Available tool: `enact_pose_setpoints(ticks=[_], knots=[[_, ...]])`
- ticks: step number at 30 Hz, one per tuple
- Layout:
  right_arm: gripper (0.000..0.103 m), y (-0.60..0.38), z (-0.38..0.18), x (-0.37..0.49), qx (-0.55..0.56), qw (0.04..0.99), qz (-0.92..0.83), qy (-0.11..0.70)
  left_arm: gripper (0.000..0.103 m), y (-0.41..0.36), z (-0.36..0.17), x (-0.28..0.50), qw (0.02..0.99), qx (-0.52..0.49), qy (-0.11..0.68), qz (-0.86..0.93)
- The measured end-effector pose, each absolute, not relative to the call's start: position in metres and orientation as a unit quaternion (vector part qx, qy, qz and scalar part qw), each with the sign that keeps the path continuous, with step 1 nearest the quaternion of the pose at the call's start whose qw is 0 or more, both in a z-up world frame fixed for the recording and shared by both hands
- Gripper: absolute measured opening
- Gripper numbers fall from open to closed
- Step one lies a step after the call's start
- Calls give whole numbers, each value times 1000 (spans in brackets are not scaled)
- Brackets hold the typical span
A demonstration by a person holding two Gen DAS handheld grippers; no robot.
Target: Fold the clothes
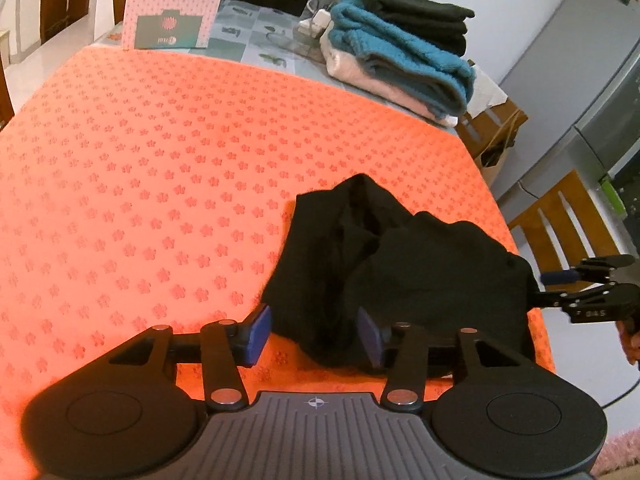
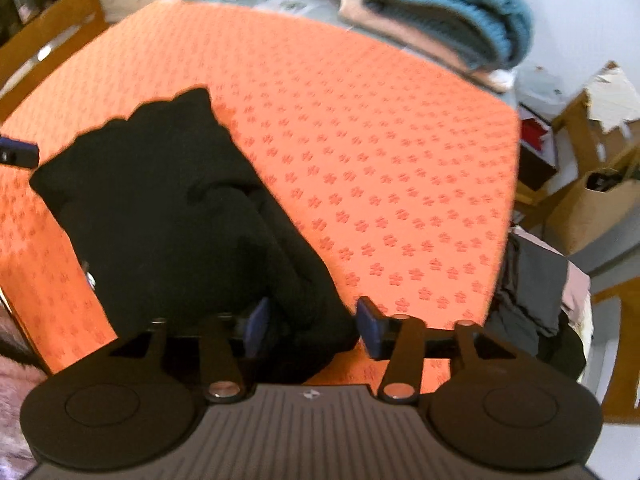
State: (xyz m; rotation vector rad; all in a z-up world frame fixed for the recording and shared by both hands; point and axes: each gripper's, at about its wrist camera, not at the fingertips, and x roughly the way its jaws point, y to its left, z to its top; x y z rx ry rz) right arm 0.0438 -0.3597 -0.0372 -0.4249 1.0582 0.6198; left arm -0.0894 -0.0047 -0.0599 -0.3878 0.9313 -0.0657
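Left wrist view: left gripper (image 1: 314, 334) jaws apart, about half spread, pads pressing on nothing. Near edge of the black garment (image 1: 400, 268) bulges into the gap; the right-hand pad (image 1: 370, 336) sits against or over the cloth, the left-hand pad (image 1: 258, 334) is over bare orange cloth (image 1: 160, 168) just beside the garment edge. Can't tell if either pad actually touches fabric. Garment is a crumpled, partly folded heap lying on the orange cloth, ahead and to the right of this gripper. Right gripper (image 1: 560, 286) shows at the garment's far right edge, fingers pointing in toward it. Right wrist view: right gripper (image 2: 314, 324) also spread about halfway, a thick roll of the garment (image 2: 160, 208) between the pads, filling most of the gap; the left-hand pad (image 2: 256, 326) is close against it, the right-hand pad (image 2: 368, 326) stands just clear over orange cloth (image 2: 380, 160). No clamp visible. Garment runs ahead and left of this gripper; a blue pad of the left gripper (image 2: 16, 152) is at its far left corner. Frame is motion-blurred. Surface: table under the flower-print orange cloth. Ahead, past the cloth's far edge: stack (image 1: 404, 48) of folded clothes, black on teal on pink, plus a pink-and-teal box (image 1: 172, 16). Wooden chairs (image 1: 560, 216) to the right of the table.
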Motion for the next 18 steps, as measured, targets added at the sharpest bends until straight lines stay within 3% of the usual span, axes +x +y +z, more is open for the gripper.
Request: enact_pose_setpoints(ticks=[7,10,18], knots=[[68,-375,-24,21,-126,828,247,487,54,-2,-72,-69,871,-177,457,-41],[68,-385,-36,16,-66,835,215,503,54,-1,-76,-54,873,-175,453,-50],[84,-400,-78,8,97,834,146,524,53,2,-96,-23,863,-160,477,-55]])
